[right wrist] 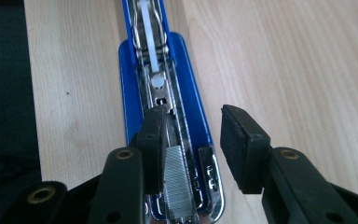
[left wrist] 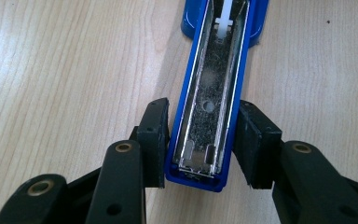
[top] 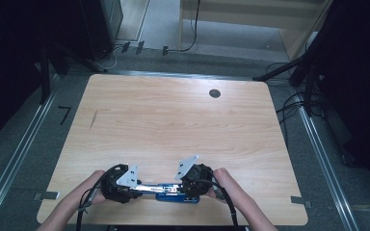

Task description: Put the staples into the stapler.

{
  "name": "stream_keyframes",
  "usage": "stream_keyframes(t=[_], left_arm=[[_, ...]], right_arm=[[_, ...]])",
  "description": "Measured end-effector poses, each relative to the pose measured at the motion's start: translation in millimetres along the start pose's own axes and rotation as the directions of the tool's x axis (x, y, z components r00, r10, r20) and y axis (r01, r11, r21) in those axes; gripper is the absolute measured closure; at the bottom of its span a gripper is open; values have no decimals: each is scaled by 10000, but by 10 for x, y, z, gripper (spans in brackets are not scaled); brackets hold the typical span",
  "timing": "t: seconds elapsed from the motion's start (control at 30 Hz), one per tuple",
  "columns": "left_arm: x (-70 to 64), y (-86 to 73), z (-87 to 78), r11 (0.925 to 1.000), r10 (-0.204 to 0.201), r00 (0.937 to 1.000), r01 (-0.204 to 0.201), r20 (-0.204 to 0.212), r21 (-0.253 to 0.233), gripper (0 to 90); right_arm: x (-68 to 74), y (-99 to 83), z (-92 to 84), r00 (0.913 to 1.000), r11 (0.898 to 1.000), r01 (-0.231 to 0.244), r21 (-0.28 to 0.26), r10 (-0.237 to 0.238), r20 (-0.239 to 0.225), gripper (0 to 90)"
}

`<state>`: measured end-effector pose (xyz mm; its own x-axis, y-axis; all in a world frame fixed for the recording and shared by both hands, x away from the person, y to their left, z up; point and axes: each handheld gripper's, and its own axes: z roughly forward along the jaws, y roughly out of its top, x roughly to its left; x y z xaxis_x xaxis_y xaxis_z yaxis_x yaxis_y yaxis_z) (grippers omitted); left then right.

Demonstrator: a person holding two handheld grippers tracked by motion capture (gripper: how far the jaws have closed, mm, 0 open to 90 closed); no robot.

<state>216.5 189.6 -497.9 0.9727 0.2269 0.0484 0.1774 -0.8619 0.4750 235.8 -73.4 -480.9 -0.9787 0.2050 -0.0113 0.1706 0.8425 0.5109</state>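
Wooden table (top: 173, 120), light-grained, with a small dark round hole (top: 215, 93) near the far edge. Grey floor (top: 318, 159) around it, with metal rails (top: 9, 163) along both sides.

Two forearms in from the near edge, one hand-held gripper each, facing one another across a blue stapler (top: 171, 190) flat near the front edge of the table, opened out lengthwise between them.

Left gripper (top: 120, 183) at the stapler's left end. In the left gripper view (left wrist: 200, 140), clamped on the blue top arm (left wrist: 209, 93): both black pads (left wrist: 156, 135) tight against its two sides, close to the arm's end, the metal-lined channel facing up. White plastic piece (left wrist: 223, 23) visible further along the channel.

Right gripper (top: 192, 180) at the stapler's right end. In the right gripper view (right wrist: 191, 135), released: jaws apart, the right-hand pad (right wrist: 237, 140) well clear over bare wood, the left-hand pad (right wrist: 154, 135) over the metal magazine (right wrist: 168, 98); no squeeze on anything. Blue base (right wrist: 128, 93) underneath, flat on the table.

Strip of staples (right wrist: 177, 182), silver and ribbed, lying in the near end of the magazine, just beside the left-hand pad. White pusher rod (right wrist: 147, 32) further up the track.
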Motion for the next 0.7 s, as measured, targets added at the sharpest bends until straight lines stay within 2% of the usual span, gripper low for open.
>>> stream_keyframes(t=[0.37,0.7], left_arm=[[-2,-11,-7,9999,-125,9999,125,0,10,588],[33,-88,-10,9990,-425,9991,424,28,114,570]], right_arm=[[-34,-75,-14,9982,9981,-595,145,594,23,619],[-34,-96,-9,9972,9972,-746,51,745,73,615]])
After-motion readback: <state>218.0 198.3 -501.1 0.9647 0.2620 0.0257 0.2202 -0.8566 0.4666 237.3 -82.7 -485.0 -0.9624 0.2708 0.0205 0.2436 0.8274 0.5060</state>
